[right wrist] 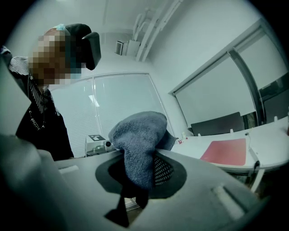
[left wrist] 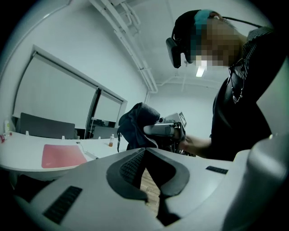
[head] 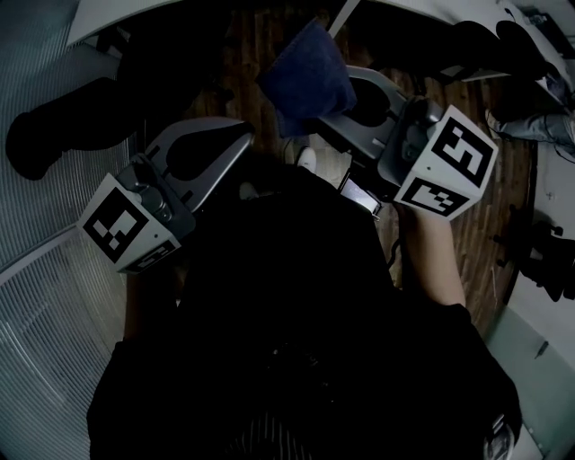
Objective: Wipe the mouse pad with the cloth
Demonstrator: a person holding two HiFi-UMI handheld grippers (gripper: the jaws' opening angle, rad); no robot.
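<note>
A dark blue cloth [head: 305, 76] hangs bunched from my right gripper [head: 322, 121], which is shut on it and held up in front of my body. In the right gripper view the cloth [right wrist: 137, 140] drapes over the jaw tips of that gripper [right wrist: 146, 158]. My left gripper [head: 244, 135] is beside it, shut and holding nothing; its jaw tips meet in the left gripper view [left wrist: 144, 153]. A red mouse pad [left wrist: 63, 155] lies flat on the white table [left wrist: 18, 153], apart from both grippers. The right gripper view also shows the mouse pad [right wrist: 226, 151].
The white table's edge [head: 135, 13] runs along the top of the head view, over a wooden floor [head: 503, 216]. A dark chair [left wrist: 45, 126] stands behind the table and a small bottle [left wrist: 110, 143] sits on it. A black chair base [head: 539, 256] is at the right.
</note>
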